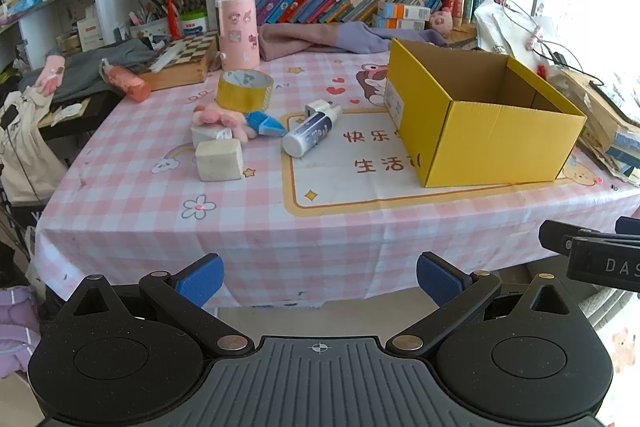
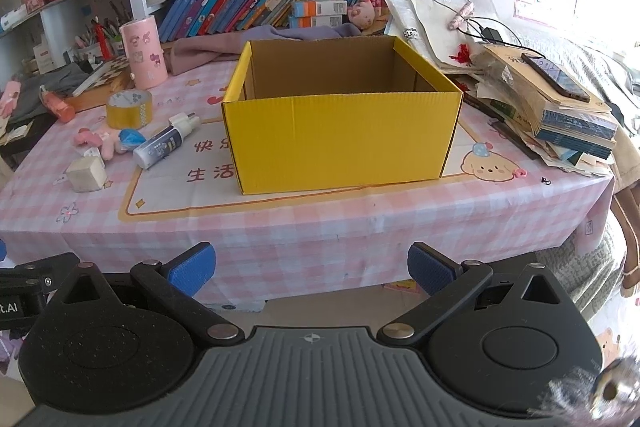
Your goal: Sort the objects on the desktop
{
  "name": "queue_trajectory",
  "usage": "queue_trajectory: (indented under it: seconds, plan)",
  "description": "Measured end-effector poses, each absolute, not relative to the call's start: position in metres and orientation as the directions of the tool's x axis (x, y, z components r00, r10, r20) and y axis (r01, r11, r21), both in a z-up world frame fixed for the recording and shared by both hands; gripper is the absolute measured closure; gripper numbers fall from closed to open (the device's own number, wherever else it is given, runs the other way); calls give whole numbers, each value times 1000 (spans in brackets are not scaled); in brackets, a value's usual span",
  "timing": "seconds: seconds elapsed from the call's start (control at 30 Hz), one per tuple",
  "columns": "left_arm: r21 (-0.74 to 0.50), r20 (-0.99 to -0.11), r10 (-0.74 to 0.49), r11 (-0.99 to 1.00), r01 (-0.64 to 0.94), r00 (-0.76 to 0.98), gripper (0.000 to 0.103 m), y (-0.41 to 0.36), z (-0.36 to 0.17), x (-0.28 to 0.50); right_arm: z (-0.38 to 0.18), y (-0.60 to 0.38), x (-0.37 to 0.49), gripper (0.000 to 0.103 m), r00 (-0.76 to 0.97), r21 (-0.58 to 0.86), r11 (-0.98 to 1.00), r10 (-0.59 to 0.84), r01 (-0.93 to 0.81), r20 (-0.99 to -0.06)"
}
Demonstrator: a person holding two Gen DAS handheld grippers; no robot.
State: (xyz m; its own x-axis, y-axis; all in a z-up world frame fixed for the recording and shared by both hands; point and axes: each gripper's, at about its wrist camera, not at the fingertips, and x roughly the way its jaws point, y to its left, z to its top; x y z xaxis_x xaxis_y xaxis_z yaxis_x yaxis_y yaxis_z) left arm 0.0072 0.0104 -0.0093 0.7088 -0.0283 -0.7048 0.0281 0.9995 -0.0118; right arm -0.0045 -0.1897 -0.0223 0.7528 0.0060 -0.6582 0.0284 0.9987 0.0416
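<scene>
I see both tools hanging back off the near edge of the pink checked table, nothing picked up yet. At far left, my left hand-held gripper is released, blue pads wide apart and empty. Ahead of it lie the pale square block, the pink plush toy, the yellow tape roll and the white-capped dark bottle, crowded together. I would take the block first, since it lies nearest. To the right stands the open yellow cardboard box, seemingly empty. My right hand-held gripper is likewise spread and empty.
</scene>
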Motion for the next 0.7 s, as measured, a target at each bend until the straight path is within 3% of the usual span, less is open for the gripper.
queue_trajectory:
  seconds: [0.7]
  plan:
    - [9,-715,-31,998,54,699,0,9,-12,13,-24,-185,1,0,747,36,999,5,25,-665]
